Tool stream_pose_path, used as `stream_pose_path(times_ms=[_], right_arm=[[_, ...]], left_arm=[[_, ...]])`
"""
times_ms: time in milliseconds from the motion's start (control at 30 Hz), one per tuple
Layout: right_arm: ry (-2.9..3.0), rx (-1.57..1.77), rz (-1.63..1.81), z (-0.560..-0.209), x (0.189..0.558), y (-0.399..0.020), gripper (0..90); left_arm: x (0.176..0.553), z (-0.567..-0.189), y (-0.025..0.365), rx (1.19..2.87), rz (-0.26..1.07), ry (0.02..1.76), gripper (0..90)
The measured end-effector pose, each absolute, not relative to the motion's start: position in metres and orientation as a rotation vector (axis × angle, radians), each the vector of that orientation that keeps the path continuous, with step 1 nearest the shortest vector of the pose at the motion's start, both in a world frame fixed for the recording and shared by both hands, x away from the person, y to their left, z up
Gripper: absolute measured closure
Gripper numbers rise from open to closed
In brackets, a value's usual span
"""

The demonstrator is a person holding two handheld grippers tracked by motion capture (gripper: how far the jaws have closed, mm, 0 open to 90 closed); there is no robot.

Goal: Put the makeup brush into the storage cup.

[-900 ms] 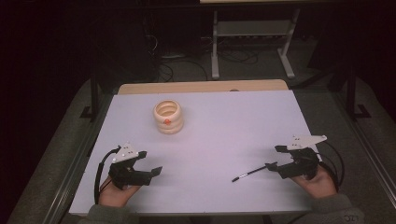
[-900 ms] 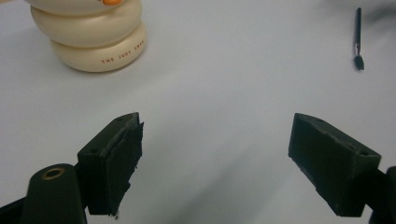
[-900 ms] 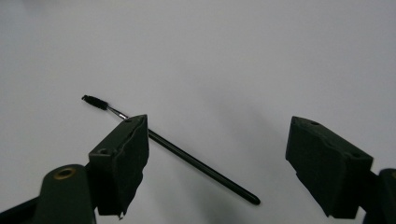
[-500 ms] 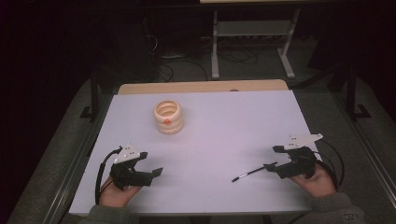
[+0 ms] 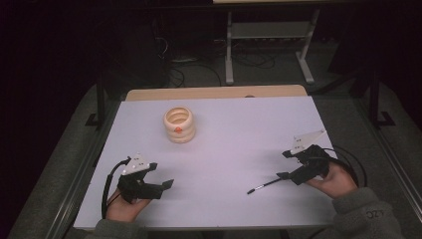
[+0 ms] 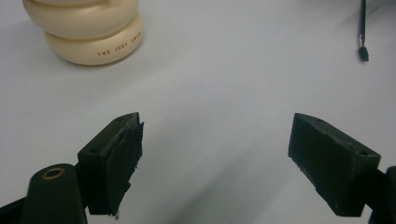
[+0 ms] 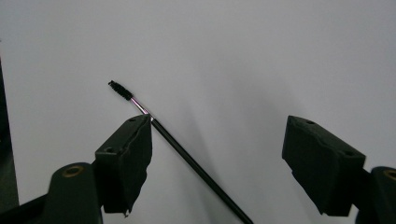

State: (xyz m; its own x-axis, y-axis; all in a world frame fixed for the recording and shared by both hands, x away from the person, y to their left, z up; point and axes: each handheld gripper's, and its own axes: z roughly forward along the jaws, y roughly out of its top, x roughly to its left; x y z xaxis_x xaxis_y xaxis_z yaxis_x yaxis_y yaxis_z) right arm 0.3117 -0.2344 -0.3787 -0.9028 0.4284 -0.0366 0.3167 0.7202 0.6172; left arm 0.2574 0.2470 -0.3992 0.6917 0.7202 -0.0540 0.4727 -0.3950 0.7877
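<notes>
Cream ringed holder (image 6: 84,30) lettered "THE JUDY SMER", your left gripper (image 5: 160,175) open and empty, your right gripper (image 7: 219,163) open around the mascara wand (image 7: 187,161) on the worktop (image 5: 234,129).

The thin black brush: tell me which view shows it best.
The right gripper view: the brush lies close between open jaws, bristle tip and shaft sharp. The high view shows it as a thin line by the right gripper. The left gripper view catches its tip far off.
</notes>
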Motion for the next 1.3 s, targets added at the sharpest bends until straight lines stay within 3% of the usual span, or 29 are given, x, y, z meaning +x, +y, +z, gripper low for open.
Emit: stream_pose_path(times_ms=[867, 1300], right_arm=[[2.983, 0.274, 0.733, -0.396, 0.327, -0.189, 45.1], [3.056, 0.121, 0.532, -0.419, 0.326, -0.179, 68.8]], left_arm=[[0.257, -0.399, 0.249, 2.078, 0.386, 0.911, 17.7], [0.257, -0.4, 0.249, 2.09, 0.382, 0.906, 17.8]])
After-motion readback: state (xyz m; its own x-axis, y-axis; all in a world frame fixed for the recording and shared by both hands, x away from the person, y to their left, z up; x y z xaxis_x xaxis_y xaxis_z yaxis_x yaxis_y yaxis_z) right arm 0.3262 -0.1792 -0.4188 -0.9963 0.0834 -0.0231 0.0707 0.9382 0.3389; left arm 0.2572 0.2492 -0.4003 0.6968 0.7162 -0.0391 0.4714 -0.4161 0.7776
